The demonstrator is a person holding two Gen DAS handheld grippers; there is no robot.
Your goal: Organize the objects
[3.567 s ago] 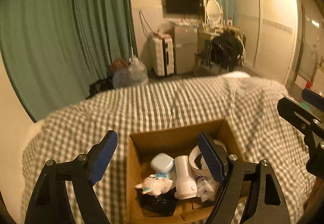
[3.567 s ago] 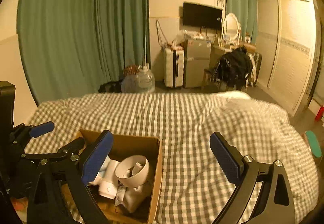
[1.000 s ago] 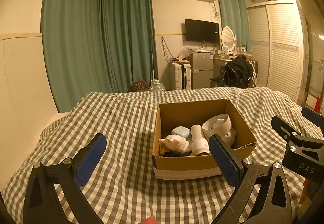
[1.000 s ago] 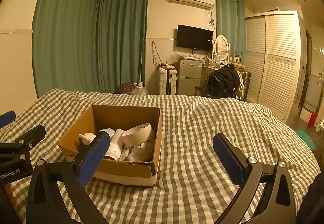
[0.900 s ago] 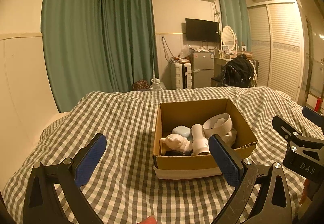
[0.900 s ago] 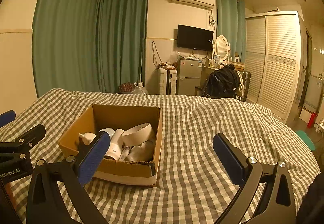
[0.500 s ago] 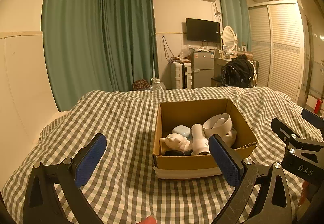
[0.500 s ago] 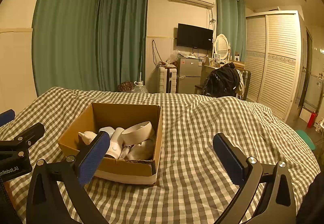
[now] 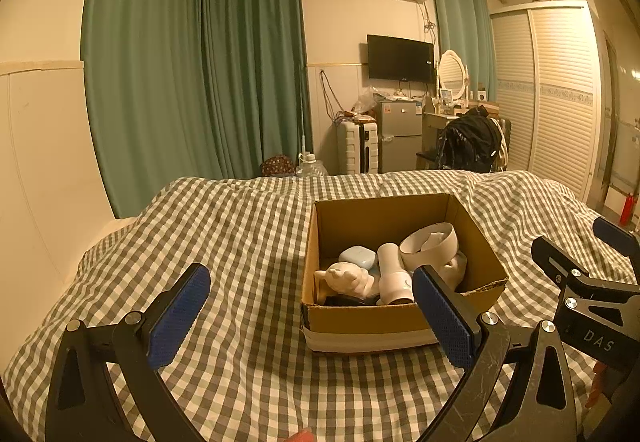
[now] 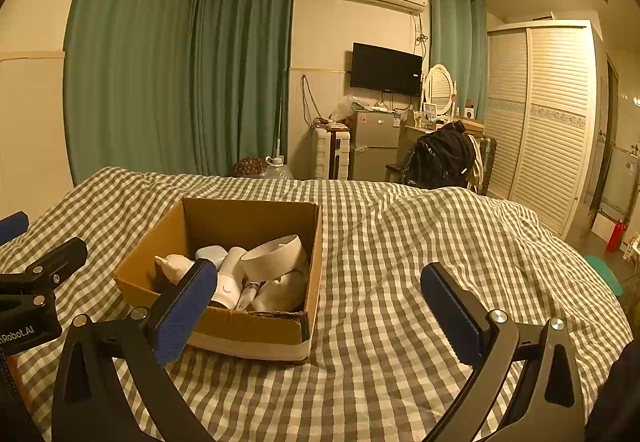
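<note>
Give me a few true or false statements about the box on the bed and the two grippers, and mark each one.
1. The cardboard box sits on the checked bedspread. True.
2. The left gripper is shut on the white bowl. False: it is open and empty, and the bowl lies in the box.
3. The box is empty. False: it holds the bowl, a white bottle, a pale blue case and a white figurine.
4. The right gripper is open. True.
</note>
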